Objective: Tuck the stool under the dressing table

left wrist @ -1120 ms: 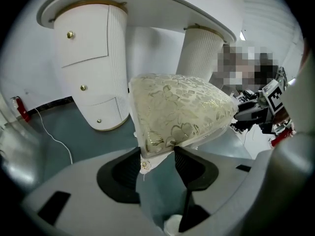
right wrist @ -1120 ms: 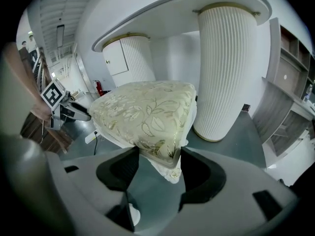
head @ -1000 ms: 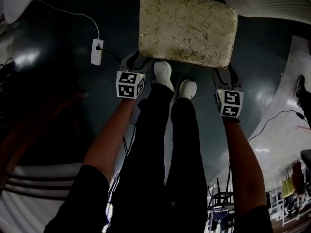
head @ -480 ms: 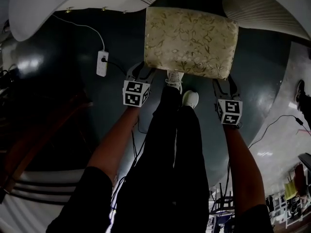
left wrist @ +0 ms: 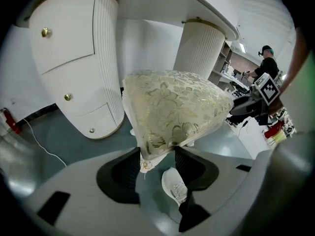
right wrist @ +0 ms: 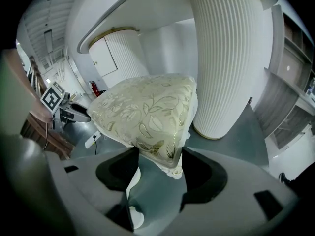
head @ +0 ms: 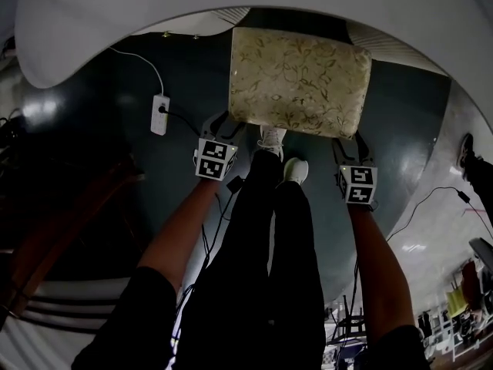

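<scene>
Stool in sheened floral cloth; floor glossy.

Drawer pedestal and fluted column flank the stool; power strip lies left.

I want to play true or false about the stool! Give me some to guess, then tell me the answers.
1. The left gripper and the right gripper each pinch a corner of the stool. True.
2. The stool's cushion is plain red. False: it is cream-gold with a leaf pattern.
3. A white power strip lies on the floor, left of the stool. True.
4. The person is barefoot. False: white shoes show.
5. The dressing table is black. False: it is white.
</scene>
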Tool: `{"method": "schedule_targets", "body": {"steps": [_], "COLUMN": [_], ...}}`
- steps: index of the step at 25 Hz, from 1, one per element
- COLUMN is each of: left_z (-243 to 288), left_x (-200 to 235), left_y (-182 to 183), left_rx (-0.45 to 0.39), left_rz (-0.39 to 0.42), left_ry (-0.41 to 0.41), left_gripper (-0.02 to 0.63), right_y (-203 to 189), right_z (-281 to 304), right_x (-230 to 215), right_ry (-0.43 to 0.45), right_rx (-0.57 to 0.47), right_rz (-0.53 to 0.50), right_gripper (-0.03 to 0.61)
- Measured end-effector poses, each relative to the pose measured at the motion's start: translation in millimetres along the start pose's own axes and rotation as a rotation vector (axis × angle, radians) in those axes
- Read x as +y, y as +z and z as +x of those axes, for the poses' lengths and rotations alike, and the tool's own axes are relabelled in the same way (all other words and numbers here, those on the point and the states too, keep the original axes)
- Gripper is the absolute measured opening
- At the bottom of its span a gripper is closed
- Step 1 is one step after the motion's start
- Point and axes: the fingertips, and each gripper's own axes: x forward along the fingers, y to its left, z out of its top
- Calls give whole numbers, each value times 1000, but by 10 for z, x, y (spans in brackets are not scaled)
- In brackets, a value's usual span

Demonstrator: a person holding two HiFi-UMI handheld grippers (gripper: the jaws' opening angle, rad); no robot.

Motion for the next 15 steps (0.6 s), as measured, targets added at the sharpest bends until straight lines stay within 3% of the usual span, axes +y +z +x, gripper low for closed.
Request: {"method": "schedule_targets", "body": {"steps": [11, 15], "left_z": [-26, 29], "left_x": [66, 69], "left_y": [63, 211], "left_rx": [-45, -79], "left_rz": [17, -23], "left_ry": [15, 30], "left_gripper": [225, 224], "right_y": [8, 125], "right_z": [-38, -38], "right_x": [64, -35], "right_ry": [-39, -43], "right_rx": [-59, -74], "right_rz": [16, 10], "right_gripper": [256, 256]}}
